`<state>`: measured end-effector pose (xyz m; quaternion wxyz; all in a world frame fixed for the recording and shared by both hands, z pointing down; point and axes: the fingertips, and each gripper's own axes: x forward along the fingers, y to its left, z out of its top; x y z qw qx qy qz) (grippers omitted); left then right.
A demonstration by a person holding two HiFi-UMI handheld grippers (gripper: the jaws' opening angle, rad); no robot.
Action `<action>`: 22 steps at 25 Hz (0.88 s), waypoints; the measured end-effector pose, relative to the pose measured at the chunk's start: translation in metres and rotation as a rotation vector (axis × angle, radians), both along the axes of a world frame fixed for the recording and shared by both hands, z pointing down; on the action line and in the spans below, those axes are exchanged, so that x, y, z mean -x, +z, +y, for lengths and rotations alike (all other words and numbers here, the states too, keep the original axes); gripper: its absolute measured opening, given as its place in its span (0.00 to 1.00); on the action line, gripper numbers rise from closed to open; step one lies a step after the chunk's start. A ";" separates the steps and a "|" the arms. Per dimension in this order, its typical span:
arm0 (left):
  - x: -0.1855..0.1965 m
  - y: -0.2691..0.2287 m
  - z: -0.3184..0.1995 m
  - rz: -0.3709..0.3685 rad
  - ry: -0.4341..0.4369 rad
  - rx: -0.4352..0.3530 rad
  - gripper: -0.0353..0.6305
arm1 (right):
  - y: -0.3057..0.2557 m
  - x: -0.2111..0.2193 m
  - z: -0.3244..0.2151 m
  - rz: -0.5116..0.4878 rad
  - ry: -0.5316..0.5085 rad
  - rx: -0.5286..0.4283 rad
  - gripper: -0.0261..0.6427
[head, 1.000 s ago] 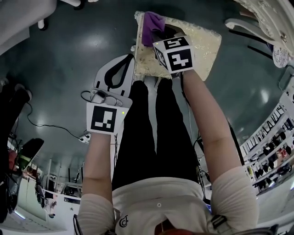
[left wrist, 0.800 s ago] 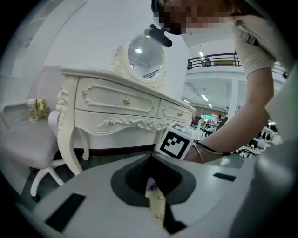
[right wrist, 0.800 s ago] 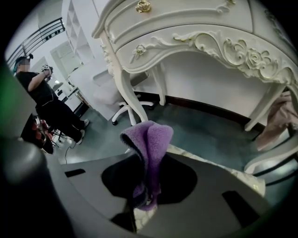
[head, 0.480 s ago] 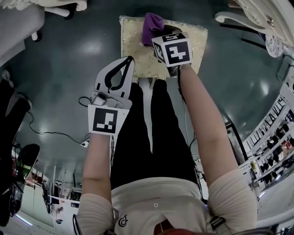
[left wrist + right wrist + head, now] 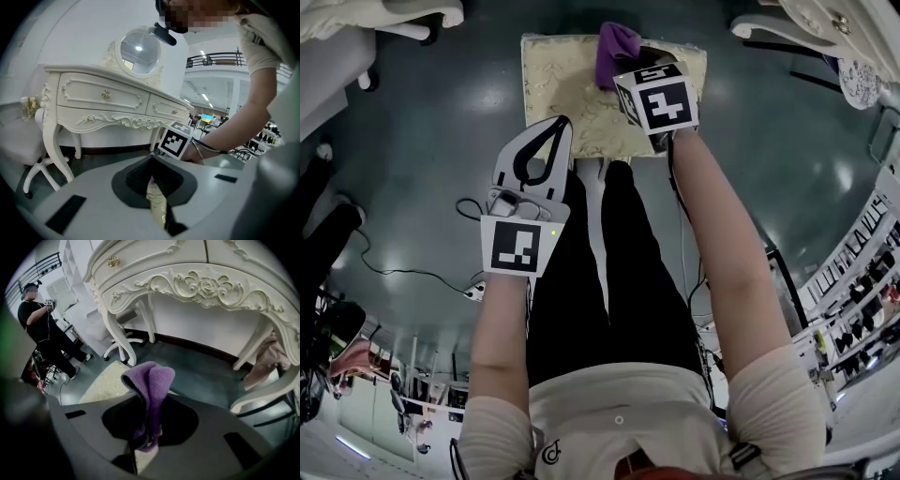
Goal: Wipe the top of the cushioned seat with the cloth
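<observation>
The cushioned seat (image 5: 567, 89) is a cream and gold square on the dark floor at the top of the head view. My right gripper (image 5: 630, 67) is shut on a purple cloth (image 5: 616, 47), which rests on the seat's far edge, right of the middle. In the right gripper view the cloth (image 5: 152, 378) sticks up folded between the jaws of the gripper (image 5: 147, 401), with the seat (image 5: 101, 385) below. My left gripper (image 5: 560, 122) is shut and holds nothing, its tip over the seat's near edge. The left gripper view shows that gripper (image 5: 152, 158) and a sliver of seat (image 5: 157, 208) through its gap.
A white carved dressing table (image 5: 103, 98) stands just beyond the seat, its legs and apron (image 5: 197, 284) close ahead. A white swivel chair base (image 5: 123, 341) and another person (image 5: 40, 329) are to the left. A cable (image 5: 403, 272) lies on the floor.
My right gripper has carried the cloth from the seat's far left corner rightward along the far edge. The seat has shifted left in view; the left gripper's tip now overlaps its near edge.
</observation>
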<state>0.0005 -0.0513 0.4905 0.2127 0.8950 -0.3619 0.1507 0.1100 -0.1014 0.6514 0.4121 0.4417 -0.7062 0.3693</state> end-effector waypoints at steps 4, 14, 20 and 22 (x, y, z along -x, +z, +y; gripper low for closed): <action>-0.020 -0.002 0.005 0.007 0.013 -0.007 0.07 | 0.001 -0.025 0.003 0.021 0.003 -0.002 0.16; -0.065 -0.004 0.015 0.007 0.017 -0.011 0.07 | 0.000 -0.085 0.017 0.029 0.053 -0.002 0.16; -0.087 -0.006 0.023 0.007 0.003 -0.010 0.07 | -0.001 -0.127 0.028 0.056 0.082 -0.006 0.16; -0.093 -0.008 0.027 0.004 0.005 -0.009 0.07 | 0.000 -0.140 0.034 0.076 0.089 0.001 0.16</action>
